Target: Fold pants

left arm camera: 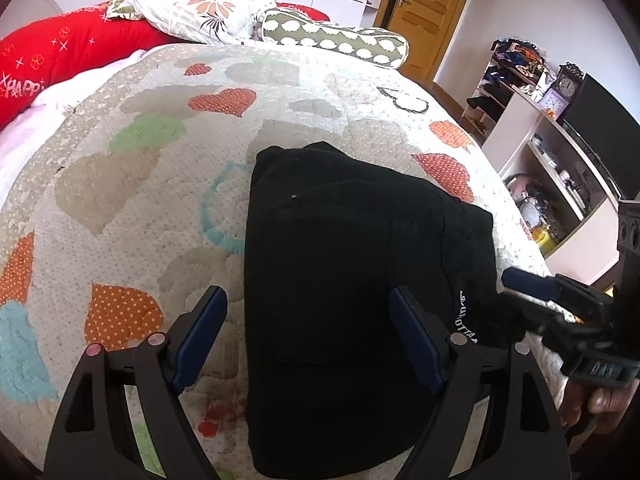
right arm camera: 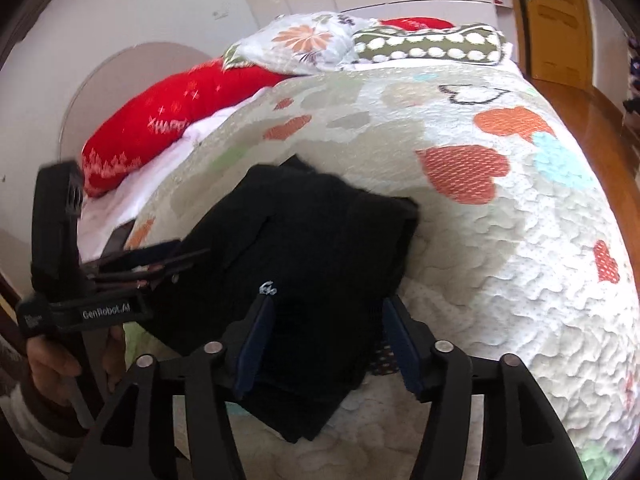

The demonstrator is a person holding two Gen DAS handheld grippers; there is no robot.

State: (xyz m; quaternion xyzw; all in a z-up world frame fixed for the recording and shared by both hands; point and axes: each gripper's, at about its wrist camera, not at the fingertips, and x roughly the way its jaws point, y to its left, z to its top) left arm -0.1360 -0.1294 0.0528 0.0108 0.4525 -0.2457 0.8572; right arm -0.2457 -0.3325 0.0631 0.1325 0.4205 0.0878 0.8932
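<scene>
both tongs, left (left arm camera: 308, 312) and right (right arm camera: 328, 320), gape empty over soft, limp folded black fabric pants (left arm camera: 352, 280) at lower centre; pinch a layered edge.

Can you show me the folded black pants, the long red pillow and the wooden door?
Folded black pants (left arm camera: 344, 280), left wrist view, middle of top layer.
Long red pillow (left arm camera: 72, 56), left wrist view, its middle.
Wooden door (left arm camera: 432, 12), left wrist view, centre panel.

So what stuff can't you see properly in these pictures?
- Pants: so black that the folds and layers barely show, in both views; their near end is cut off behind the left claw at the bottom of the left view.
- White lettering on the pants: too small and bent to read; in the right view it is blurred.
- Shelf clutter, left view: too small, squashed at the edge.
- Person: only a hand shows.
</scene>
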